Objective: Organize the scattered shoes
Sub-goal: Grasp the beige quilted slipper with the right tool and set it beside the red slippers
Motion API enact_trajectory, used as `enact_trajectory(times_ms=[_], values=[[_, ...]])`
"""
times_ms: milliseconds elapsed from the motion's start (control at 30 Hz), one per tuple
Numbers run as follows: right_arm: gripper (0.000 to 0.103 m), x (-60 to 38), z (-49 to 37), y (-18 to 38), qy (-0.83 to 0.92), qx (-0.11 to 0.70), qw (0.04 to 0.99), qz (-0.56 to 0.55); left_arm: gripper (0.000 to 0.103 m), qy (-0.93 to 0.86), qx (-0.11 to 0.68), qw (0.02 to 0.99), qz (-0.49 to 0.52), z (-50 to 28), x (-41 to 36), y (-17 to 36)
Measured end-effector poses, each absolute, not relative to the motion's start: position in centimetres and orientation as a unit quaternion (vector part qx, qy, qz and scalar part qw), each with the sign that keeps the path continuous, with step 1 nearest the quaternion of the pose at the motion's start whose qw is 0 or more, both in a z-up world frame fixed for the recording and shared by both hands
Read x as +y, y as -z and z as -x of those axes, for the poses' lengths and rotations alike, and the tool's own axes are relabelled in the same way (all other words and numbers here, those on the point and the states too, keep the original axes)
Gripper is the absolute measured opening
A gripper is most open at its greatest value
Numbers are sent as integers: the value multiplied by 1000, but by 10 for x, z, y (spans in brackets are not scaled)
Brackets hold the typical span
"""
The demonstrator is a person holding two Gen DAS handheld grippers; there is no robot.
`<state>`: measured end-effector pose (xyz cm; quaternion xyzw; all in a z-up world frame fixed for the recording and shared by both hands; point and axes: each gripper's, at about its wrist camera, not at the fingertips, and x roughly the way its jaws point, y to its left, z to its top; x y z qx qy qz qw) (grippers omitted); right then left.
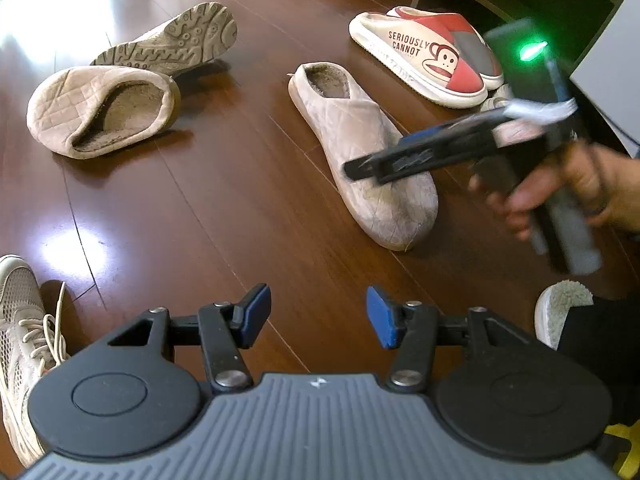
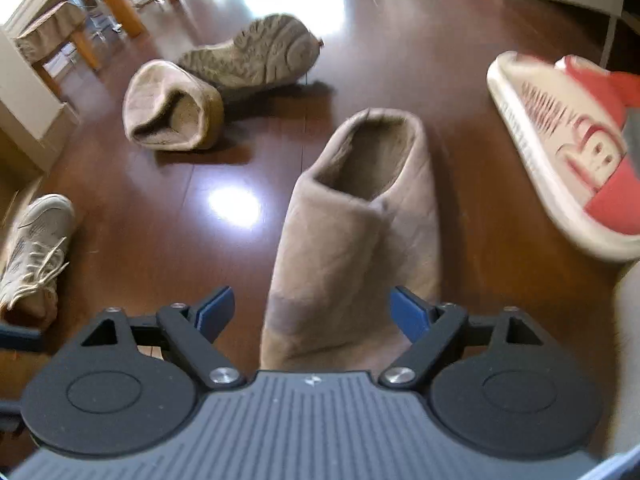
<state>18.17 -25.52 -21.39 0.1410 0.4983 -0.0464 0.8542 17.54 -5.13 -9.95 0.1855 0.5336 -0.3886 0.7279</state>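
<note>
The right tool [image 2: 310, 312] hangs spread over the toe of a beige slipper [image 2: 360, 216] on the floor [image 2: 140, 220], pads not touching; its near end is hidden. The left tool [image 1: 314, 316] is spread, empty; a sneaker [image 1: 24, 344] is cut off at left

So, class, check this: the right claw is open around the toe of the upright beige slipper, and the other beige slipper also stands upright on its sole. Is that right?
Not quite. The other beige slipper lies tipped on its side, its opening facing sideways, as the left wrist view shows. The rest holds: the right claw is open around the toe of the upright beige slipper.
</note>
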Motion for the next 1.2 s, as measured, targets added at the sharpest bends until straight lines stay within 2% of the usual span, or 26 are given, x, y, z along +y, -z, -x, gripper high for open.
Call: enact_trajectory(times_ms=[33, 100, 433, 933, 1000, 1033, 1067, 1100, 1133, 1167, 1200], values=[[25, -251, -186, 220, 50, 500, 855, -125, 57, 388, 534, 728, -186, -176, -52, 100], [20, -252, -188, 223, 50, 498, 861, -93, 57, 385, 536, 728, -185, -177, -51, 103], [19, -321, -217, 228, 97, 476, 871, -68, 57, 386, 546, 720, -185, -181, -57, 114], [21, -340, -234, 231, 113, 472, 874, -24, 57, 390, 547, 717, -184, -179, -61, 116], [25, -342, -235, 232, 115, 474, 873, -28, 57, 388, 549, 717, -182, -180, -60, 117], [32, -342, -235, 232, 116, 475, 872, -30, 57, 387, 548, 718, -182, -181, -60, 117], [45, -342, -235, 230, 118, 474, 872, -32, 57, 387, 547, 719, -183, -182, -59, 117], [52, -341, -234, 226, 120, 471, 873, -35, 57, 386, 546, 721, -183, -182, -59, 117], [64, -339, -231, 221, 120, 466, 876, -39, 57, 384, 543, 723, -185, -183, -57, 117], [71, -338, -228, 215, 122, 458, 879, -40, 57, 381, 541, 726, -186, -185, -56, 117], [71, -335, -222, 207, 124, 446, 885, -40, 57, 375, 536, 732, -190, -187, -53, 117]])
